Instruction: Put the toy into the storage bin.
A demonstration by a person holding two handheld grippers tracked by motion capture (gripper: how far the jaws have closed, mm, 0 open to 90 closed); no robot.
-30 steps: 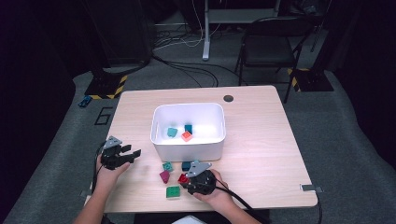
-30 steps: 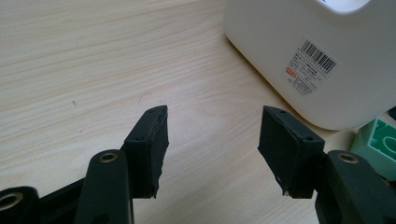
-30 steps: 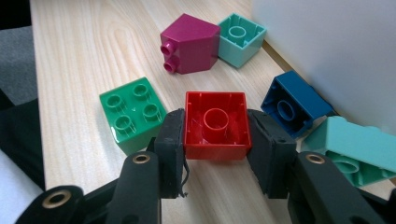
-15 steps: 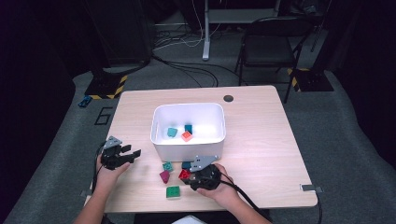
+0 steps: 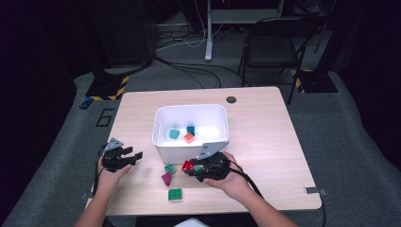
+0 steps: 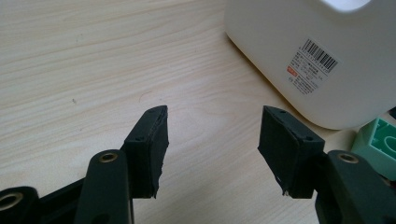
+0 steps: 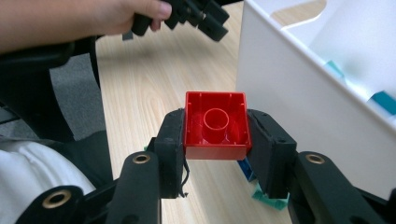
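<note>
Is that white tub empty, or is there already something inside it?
Not empty. The white tub already holds three small blocks: a light teal one, a darker teal one and an orange-red one.

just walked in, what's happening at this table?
A person with a gripper in each hand is sorting toy blocks into a white bin. The right gripper is shut on a red block, held beside the bin's near wall, not yet over it. The left gripper is open with nothing between its jaws, off to the bin's left over bare table. Three blocks already lie in the bin: two teal, one orange. A green block, a maroon block and a teal block remain on the table.
</note>
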